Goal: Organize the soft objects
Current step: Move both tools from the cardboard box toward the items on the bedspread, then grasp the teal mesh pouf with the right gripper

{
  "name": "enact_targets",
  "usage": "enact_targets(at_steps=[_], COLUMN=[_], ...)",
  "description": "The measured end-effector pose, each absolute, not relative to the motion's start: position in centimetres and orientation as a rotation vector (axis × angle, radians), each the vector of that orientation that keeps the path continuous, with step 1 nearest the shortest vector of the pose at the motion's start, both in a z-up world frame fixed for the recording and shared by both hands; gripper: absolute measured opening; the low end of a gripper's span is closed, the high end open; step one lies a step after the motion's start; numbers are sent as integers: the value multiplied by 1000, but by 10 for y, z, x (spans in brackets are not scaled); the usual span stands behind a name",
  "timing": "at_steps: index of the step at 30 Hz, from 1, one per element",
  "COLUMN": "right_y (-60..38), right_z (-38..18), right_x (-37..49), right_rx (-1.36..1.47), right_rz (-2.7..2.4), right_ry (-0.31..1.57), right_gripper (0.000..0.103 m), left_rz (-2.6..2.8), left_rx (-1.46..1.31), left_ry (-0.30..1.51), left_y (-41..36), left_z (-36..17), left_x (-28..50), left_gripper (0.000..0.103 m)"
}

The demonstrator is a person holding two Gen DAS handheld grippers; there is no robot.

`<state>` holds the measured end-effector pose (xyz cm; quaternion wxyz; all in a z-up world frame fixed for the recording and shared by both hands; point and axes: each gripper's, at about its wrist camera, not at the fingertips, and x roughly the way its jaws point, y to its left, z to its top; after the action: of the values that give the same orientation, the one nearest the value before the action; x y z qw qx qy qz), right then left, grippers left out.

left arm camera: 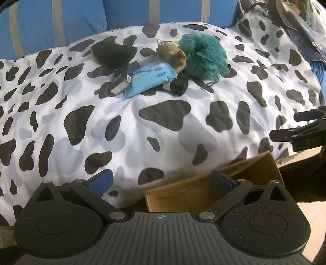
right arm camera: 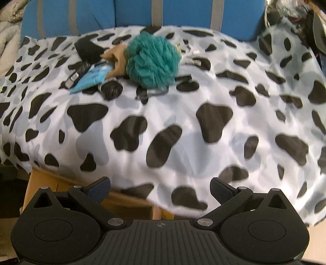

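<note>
A heap of soft things lies at the far side of a cow-print blanket (left arm camera: pixel 163 126): a teal bath pouf (left arm camera: pixel 204 55) (right arm camera: pixel 152 61), a tan and brown cloth pouch (left arm camera: pixel 173 56) (right arm camera: pixel 115 59), a blue tissue pack (left arm camera: pixel 150 78) (right arm camera: pixel 91 76), a black fuzzy item (left arm camera: pixel 113 53) (right arm camera: pixel 87 49), a black roll (left arm camera: pixel 179 84) (right arm camera: pixel 111 89) and a small black and white box (left arm camera: pixel 121 80). My left gripper (left arm camera: pixel 161 181) is open and empty above the blanket's near edge. My right gripper (right arm camera: pixel 161 187) is open and empty too, and shows at the right edge of the left wrist view (left arm camera: pixel 301 130).
An open cardboard box (left arm camera: pixel 203 183) (right arm camera: pixel 61 187) stands below the blanket's near edge, under both grippers. Blue cushions with grey stripes (left arm camera: pixel 81 18) (right arm camera: pixel 122 14) back the blanket. Clutter lies at the far right (left arm camera: pixel 295 18).
</note>
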<state>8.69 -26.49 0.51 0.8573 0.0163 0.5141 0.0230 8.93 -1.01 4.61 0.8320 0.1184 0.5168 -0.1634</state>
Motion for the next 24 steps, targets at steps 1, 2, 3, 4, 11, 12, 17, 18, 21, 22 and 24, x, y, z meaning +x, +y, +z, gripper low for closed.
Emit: enact_targets(at_steps=[1,2,3,4,11,12,17,18,21,22,24], right_y=[-266,-266,-267,-268,-276,-277,-277,-278,-279,-279,-280], right_z=[6,7,7,7,5,5,1,0,-2,-2,-3], right_x=[90,93,95,97,108,110,123,125,132,135,141], right_rx=[30,29,27,29,51,47,5,-1,-25,-29,-36], right_rz=[55,57,59,57,69,69,46,39,26,26,21], right_ry=[1073,1068,1063,1058,1039,1038,1024,1020,1002,993,982], right_gripper=[103,103,103,103,103,103,103,103,103,103,103], left_rz=[-346,-340,-333,-324,-309,-308,-291,-291,-282,-281,-277], left_rx=[247,245,247,253,272,268,278,276,265,260,262], left_ry=[1099,1101,1105,1109,1096,1091,1079,1075,1065,1057,1048], left_y=[-9,-9,-8,-8,-8,-8,-9,-9,-9,-8,-9], left_z=[45,44,42,41,36,35,28,27,22,21,18], left_x=[93,97,100,104,125,129,150,154,169,173,179], left_gripper=[103,103,103,103,103,103,103,103,103,103,103])
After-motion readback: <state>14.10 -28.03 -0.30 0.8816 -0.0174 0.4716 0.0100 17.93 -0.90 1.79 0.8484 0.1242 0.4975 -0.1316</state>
